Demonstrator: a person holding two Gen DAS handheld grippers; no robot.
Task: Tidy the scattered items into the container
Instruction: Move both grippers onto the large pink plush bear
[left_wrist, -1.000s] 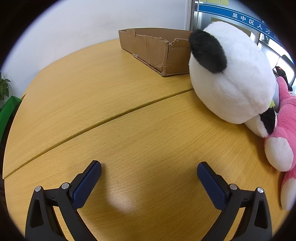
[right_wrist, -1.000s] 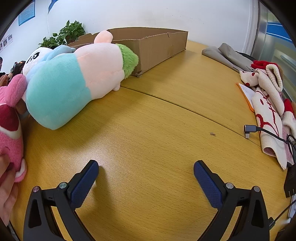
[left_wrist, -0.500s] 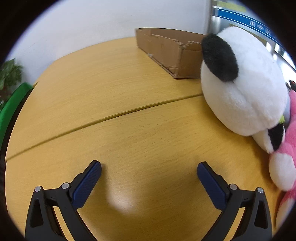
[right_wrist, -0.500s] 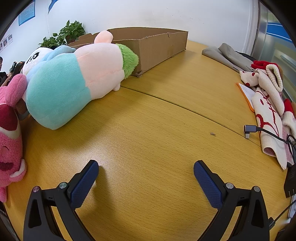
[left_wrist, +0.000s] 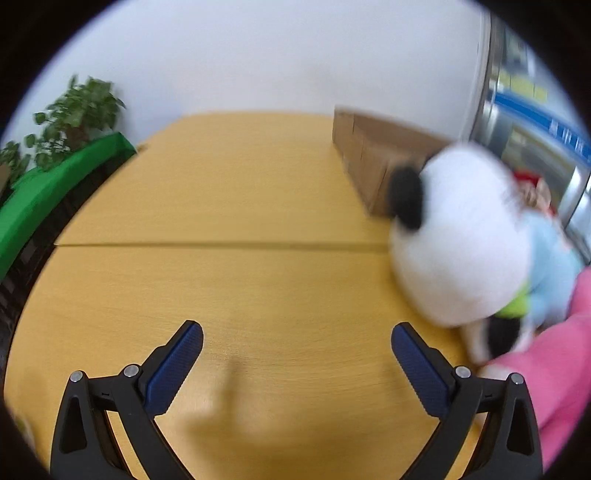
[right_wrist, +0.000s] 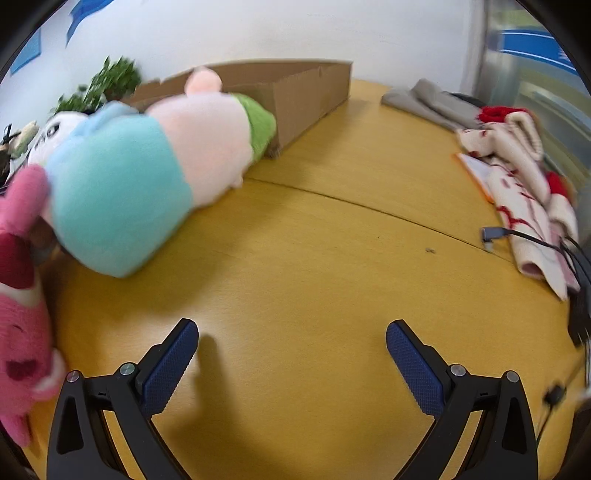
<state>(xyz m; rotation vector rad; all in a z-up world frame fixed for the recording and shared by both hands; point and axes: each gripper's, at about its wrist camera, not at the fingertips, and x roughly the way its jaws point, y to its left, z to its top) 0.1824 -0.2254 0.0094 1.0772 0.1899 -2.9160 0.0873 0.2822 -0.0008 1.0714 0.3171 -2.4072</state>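
- The blue band (left_wrist: 532, 110) on the glass partition, seen from the left wrist, carries white characters, too blurred to read.
- The blue posters (right_wrist: 22, 55) on the wall in the right wrist view show no legible writing.
- The cardboard box (right_wrist: 295, 96) bears no readable print.

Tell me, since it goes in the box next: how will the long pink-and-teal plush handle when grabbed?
The pink-and-teal plush looks soft and stuffed, so it probably squashes between the pads and is light for its bulk. It is long, so gripped at one end it may sag. It looks wider than the open right gripper.
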